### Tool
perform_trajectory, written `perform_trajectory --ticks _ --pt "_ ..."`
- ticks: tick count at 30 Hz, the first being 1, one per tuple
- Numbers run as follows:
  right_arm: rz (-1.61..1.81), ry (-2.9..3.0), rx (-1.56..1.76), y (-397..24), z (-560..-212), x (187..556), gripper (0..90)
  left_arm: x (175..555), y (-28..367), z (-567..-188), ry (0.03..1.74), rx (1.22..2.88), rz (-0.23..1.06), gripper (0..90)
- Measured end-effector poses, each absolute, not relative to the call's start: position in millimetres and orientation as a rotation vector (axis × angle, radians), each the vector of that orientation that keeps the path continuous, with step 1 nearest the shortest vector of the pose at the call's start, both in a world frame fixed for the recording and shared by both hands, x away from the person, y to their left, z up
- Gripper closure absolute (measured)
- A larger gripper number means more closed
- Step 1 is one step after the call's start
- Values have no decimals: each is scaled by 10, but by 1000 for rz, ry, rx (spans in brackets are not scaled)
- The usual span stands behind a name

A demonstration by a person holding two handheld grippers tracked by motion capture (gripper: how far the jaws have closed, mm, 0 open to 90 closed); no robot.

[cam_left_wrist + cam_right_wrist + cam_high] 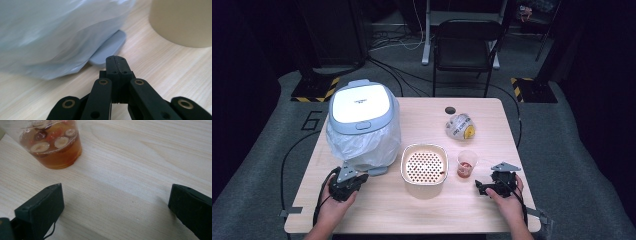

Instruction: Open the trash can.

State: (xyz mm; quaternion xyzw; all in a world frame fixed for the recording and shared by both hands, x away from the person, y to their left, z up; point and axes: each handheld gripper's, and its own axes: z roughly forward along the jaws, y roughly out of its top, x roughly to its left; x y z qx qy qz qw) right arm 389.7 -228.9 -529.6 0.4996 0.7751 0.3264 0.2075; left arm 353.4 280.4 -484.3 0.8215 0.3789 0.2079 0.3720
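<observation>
A grey-lidded bin [359, 107] lined with a translucent bag [50, 32] stands at the table's left. Its grey foot pedal [110, 48] pokes out just beyond my left gripper [117, 62], whose jaws are pressed together with nothing between them. A beige strainer bowl [424, 164] with a perforated insert sits mid-table. To its right stands a clear plastic cup [53, 143] of amber tea with fruit pieces. My right gripper [116, 202] rests low on the table near the cup, jaws spread wide and empty. In the high view the left gripper [357, 179] and right gripper [484, 187] lie near the front edge.
A crumpled plastic packet [460, 126] with a yellow mark lies at the back right, near a dark round hole [450, 110] in the wooden table [412, 210]. A black chair [466, 50] stands behind the table. Cables trail from both grippers.
</observation>
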Motion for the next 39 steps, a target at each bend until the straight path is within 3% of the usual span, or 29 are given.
perform_trajectory --ticks 11,18,29,39 --pt "910 2159 1391 -2290 -5296 3896 0 3702 2486 -4774 842 2216 643 900" --pt "915 2162 1382 -2295 -5297 3895 0 3852 2416 -4817 915 2216 654 900" --pt "915 2163 1382 -2296 -5297 3895 0 4036 2485 -4902 960 2245 529 900" --pt "915 2163 1382 -2295 -5297 3895 0 4010 2444 -4927 944 2267 576 900"
